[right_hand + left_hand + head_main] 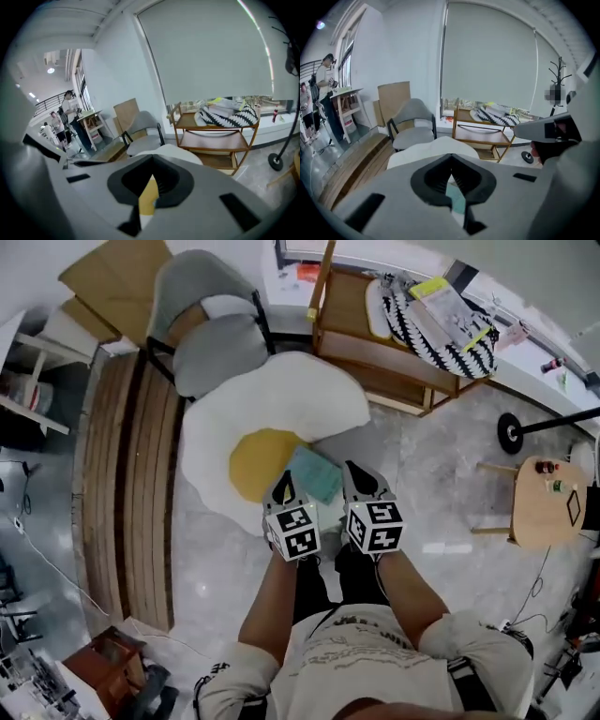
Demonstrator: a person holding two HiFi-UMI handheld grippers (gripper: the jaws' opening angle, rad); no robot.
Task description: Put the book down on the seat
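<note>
"Just in front of the person's chest, how did the two claws stand?"

"They were held side by side, pointing down and away. The left gripper [284, 484] had its jaws closed tip to tip with nothing between them. The right gripper [354, 472] was likewise closed and empty. Through each gap only the things below showed."

"And the book?"

"The thin teal rectangular book [315, 474] lay flat just beyond the jaw tips, with neither claw touching it. It rested on the near part of the seat [281, 395], a white fried-egg-shaped floor cushion, right against the cushion's round yellow centre [258, 463]."

"What stood farther off?"

"Left of the seat ran a low wooden slatted platform [131, 474]. Behind the seat stood a grey padded chair with a black frame [211, 329]. Beside the chair was a wooden two-tier shelf cart [370, 348] carrying black-and-white striped cushions [441, 334]. To the right, well apart, was a small round wooden stool [544, 507]. Flat brown cardboard [117, 277] stood by the far wall."
</note>
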